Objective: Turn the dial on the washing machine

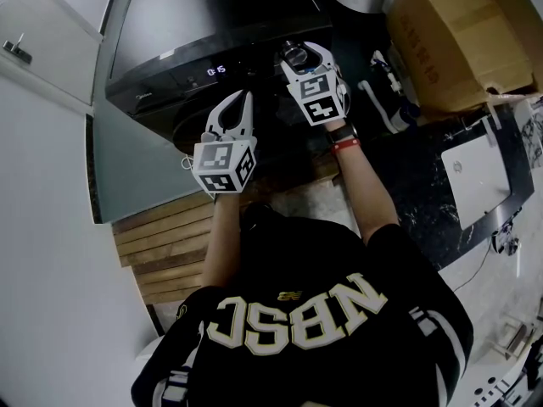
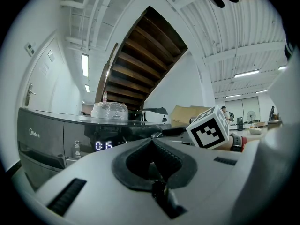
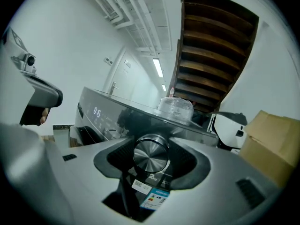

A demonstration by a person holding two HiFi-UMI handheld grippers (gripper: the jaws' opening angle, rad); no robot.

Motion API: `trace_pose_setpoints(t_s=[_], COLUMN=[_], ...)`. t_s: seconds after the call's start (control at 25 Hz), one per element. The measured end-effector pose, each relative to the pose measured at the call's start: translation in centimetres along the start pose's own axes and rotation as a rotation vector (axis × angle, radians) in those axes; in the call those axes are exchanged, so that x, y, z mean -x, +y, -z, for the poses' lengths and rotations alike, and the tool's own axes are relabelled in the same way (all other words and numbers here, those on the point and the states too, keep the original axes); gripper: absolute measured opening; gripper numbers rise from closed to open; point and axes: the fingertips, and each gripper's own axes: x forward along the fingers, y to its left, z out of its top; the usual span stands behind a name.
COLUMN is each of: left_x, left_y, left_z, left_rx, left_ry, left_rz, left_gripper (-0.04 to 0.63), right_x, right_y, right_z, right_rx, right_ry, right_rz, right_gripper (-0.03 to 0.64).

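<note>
We are in a warehouse-like hall: a washing machine point(image 1: 170, 49) at twelve o'clock under a wooden staircase point(image 2: 140, 64), cardboard boxes point(image 1: 450, 41) at two o'clock, strip lights point(image 2: 85, 64) overhead.

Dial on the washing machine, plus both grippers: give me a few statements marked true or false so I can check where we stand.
1. The right gripper has its jaws on either side of the dial. True.
2. The left gripper is gripping the dial. False: its jaws are together on nothing, and it is held apart from the dial.
3. The display on the washing machine is dark. False: lit digits show on it.
4. A clear wrapped bundle sits on top of the machine. True.
</note>
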Motion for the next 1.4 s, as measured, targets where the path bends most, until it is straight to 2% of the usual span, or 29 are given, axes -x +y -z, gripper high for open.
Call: trace_pose_setpoints(t_s=[0.4,0.76,1.0,1.4], left_x=[0.0,0.1,0.0,-0.3], left_y=[0.0,0.4,0.5,-0.3], left_z=[0.1,0.0,0.2,0.2], left_rx=[0.003,0.004,0.008,0.002], left_ry=[0.001,-0.002,0.000,0.000], left_rz=[0.006,-0.002,-0.002,0.010], left_gripper=[0.014,0.014,0.014,0.014], right_x=[0.0,0.2,0.1,0.1], right_y=[-0.6,-1.6,-1.5,-1.6], right_z=[0.3,1.1,1.0,1.1], right_rx=[-0.147,-0.454,-0.419,-0.437], right_ry=[-0.025,-0.071,-0.061,-0.064], right_rz=[0.014,0.013,0.022,0.017], right_gripper=[0.235,0.233,0.232,0.229])
